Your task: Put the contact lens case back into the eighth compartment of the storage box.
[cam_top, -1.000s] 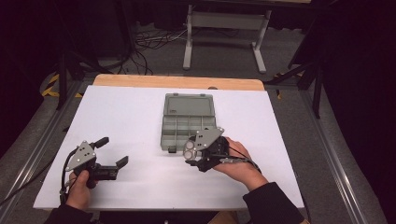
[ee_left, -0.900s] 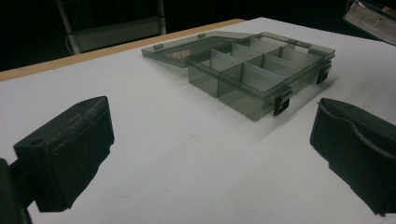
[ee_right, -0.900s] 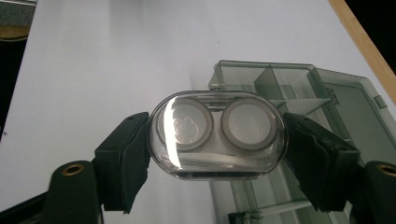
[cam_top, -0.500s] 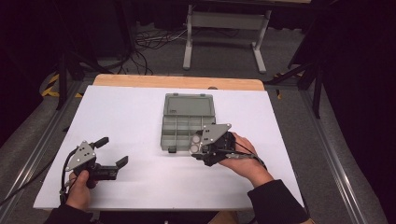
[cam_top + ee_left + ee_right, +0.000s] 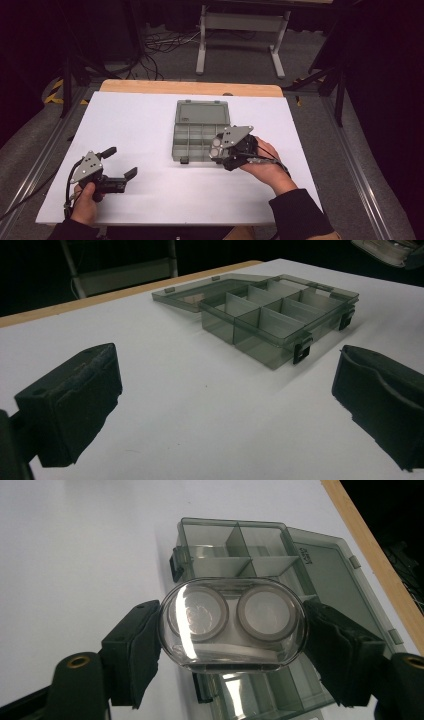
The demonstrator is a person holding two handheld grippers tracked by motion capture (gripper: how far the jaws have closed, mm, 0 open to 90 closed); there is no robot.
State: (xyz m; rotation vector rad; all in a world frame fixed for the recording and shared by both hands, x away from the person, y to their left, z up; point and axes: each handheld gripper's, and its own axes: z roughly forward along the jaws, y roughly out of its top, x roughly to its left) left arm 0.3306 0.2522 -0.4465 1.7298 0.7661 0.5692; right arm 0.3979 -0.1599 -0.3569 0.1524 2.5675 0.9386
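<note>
A grey see-through compartment box (image 5: pixel 196 134) lies open in the middle of the white table, its lid flat behind it. My right gripper (image 5: pixel 226 149) hovers at the box's near right corner, shut on a clear oval case with two round cups (image 5: pixel 218 145). In the right gripper view the case (image 5: pixel 232 625) is clamped by its two ends between the jaws, above the box's compartments (image 5: pixel 260 545). My left gripper (image 5: pixel 120 161) rests near the table's front left, open with nothing in it. In the left gripper view, bare table lies between its jaws and the box (image 5: pixel 270 320) sits ahead.
The white table top (image 5: pixel 140 125) has a wooden strip (image 5: pixel 190 88) along its far edge. Beyond it are a dark floor with cables (image 5: pixel 160 47) and a white stand's legs (image 5: pixel 240 30). Metal rails (image 5: pixel 350 165) run along both sides.
The right gripper has carried the clear case a little away from the person, over the box's near right corner, turning slightly. The left gripper has stayed put.
</note>
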